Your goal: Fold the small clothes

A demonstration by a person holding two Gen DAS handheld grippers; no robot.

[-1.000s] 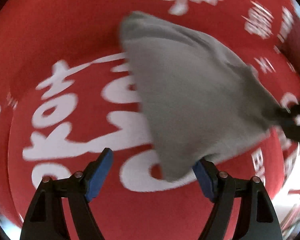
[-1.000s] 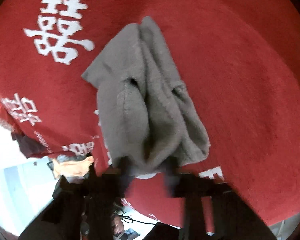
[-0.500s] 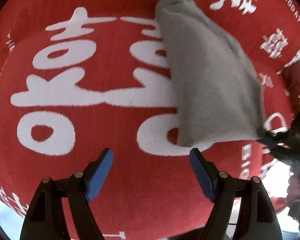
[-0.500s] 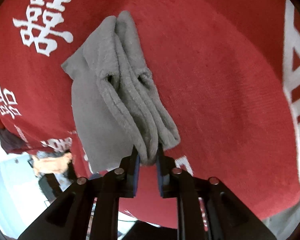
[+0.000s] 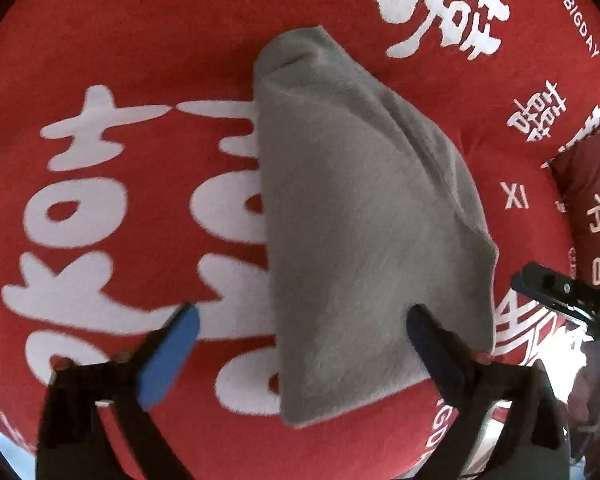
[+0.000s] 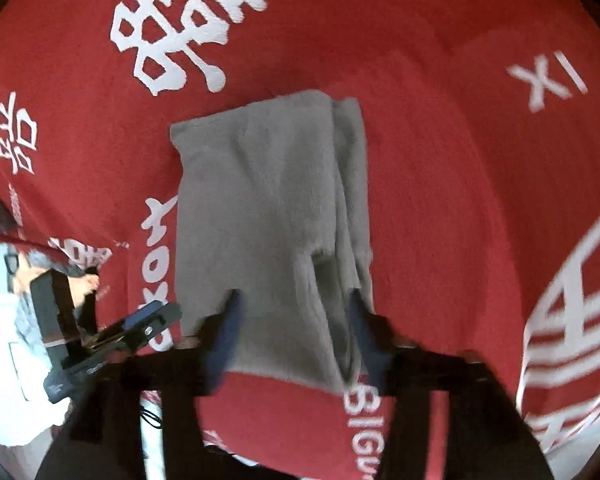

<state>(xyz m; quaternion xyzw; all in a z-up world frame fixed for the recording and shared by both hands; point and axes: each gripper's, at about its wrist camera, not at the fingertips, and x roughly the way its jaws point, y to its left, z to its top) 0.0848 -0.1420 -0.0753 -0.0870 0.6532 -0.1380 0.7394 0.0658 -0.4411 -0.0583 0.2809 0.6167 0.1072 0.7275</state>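
A small grey fleece garment (image 5: 352, 216) lies folded flat on a red blanket (image 5: 140, 40) with white characters. It also shows in the right wrist view (image 6: 268, 216), a rough rectangle with layered edges on its right side. My left gripper (image 5: 300, 332) is open, its blue pads wide apart, the right pad at the garment's near edge. My right gripper (image 6: 292, 320) is open, its fingers spread over the garment's near edge and holding nothing. The right gripper's black tip shows in the left wrist view (image 5: 560, 292), beside the garment.
The blanket's near edge drops off close to both grippers. The left gripper's body (image 6: 112, 332) and the person's hand (image 6: 88, 280) show at the left of the right wrist view. A folded part of the blanket (image 5: 588, 184) rises at the right.
My right gripper has let go of the garment and opened. The garment has dropped flat onto the blanket. My left gripper has moved in towards its near edge.
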